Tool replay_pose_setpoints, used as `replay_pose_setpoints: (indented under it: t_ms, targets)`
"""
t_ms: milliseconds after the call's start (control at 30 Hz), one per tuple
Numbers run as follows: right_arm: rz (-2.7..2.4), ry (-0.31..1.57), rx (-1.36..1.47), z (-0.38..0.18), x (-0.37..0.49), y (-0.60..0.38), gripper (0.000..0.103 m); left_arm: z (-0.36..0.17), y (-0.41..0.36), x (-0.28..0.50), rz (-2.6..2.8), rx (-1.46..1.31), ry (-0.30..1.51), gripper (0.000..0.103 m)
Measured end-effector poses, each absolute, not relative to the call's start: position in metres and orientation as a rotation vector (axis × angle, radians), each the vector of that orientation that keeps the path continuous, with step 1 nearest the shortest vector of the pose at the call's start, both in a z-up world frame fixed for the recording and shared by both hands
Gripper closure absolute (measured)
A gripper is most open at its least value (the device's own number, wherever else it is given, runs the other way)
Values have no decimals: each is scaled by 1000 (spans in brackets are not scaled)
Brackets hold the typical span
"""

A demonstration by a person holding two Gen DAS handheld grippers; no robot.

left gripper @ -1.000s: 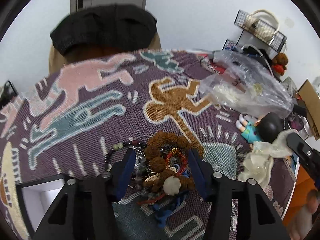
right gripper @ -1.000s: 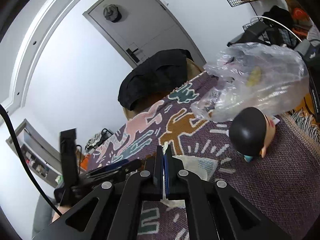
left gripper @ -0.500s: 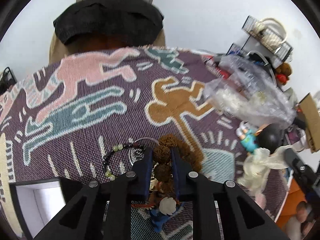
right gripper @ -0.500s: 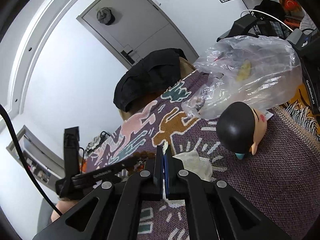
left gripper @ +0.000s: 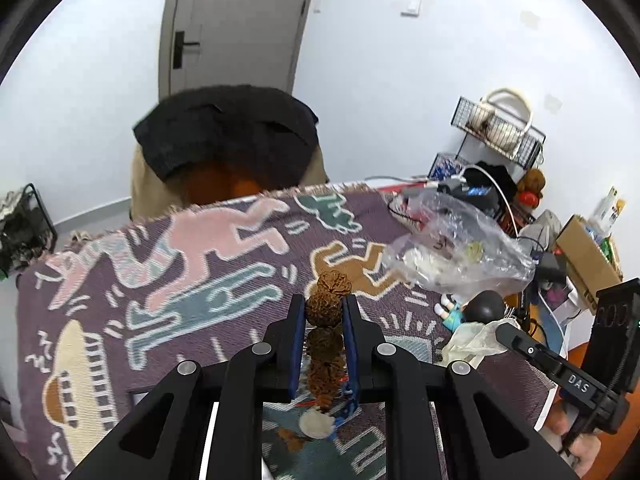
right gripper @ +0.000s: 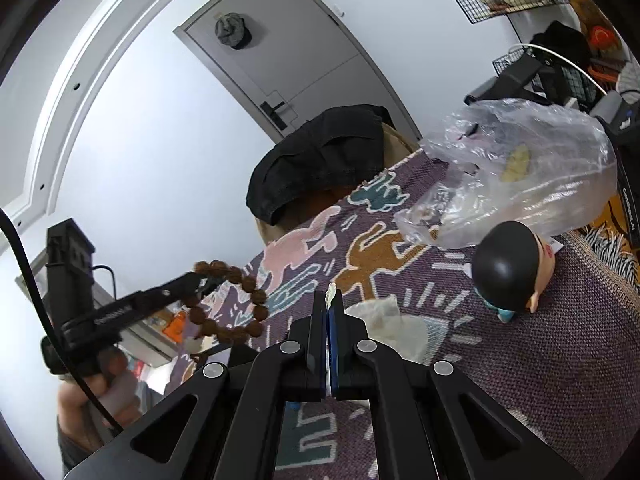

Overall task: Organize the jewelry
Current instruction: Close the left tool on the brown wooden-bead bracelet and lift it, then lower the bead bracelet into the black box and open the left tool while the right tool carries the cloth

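Lifting now: left tongs (left gripper: 323,314) are clamped on a chunky brown wrinkled-seed bead bracelet (left gripper: 325,316), which a second ago lay in the jewelry heap with the tongs wide around it. Bracelet hangs clear of the purple figure-patterned woven cloth (left gripper: 208,280) on the bench; in the right wrist view the loop (right gripper: 228,300) dangles free. Likely pick done, carry to storage comes next. A white open box corner (left gripper: 210,436) shows at the lower left, probable destination. Leftover pile with a white shell-like pendant (left gripper: 316,424) and blue cord sits below the tongs. Right tongs (right gripper: 328,308) are pinched nearly closed on a thin white scrap. Clear crumpled plastic bag (left gripper: 452,256), black-haired doll figure (right gripper: 516,276) and white crumpled tissue (left gripper: 476,336) crowd the right side, well apart from the carry path.
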State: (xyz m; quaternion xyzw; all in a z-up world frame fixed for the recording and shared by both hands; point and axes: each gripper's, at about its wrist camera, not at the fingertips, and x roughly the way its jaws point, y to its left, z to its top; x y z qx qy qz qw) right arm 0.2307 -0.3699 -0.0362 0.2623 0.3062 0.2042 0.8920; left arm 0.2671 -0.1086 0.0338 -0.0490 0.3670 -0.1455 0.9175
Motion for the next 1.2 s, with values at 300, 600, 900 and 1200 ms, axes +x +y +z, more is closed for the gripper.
replay_pose_setpoints:
  t_ms: [300,600,900,1200]
  targets:
    - [453,642,504,-27,227,-340,100,31,-56,236,-230,-121,733,84]
    - [452,657,472,-25,227,-317,100,-5,-22,218,-230,-166,796,84]
    - [453,680,419,-27,227,-293,100,-29,-17,226,-317,-223,844,84]
    - [424,695,389,-28,232,-285,100,-69,4,254,-226,-271,981,69]
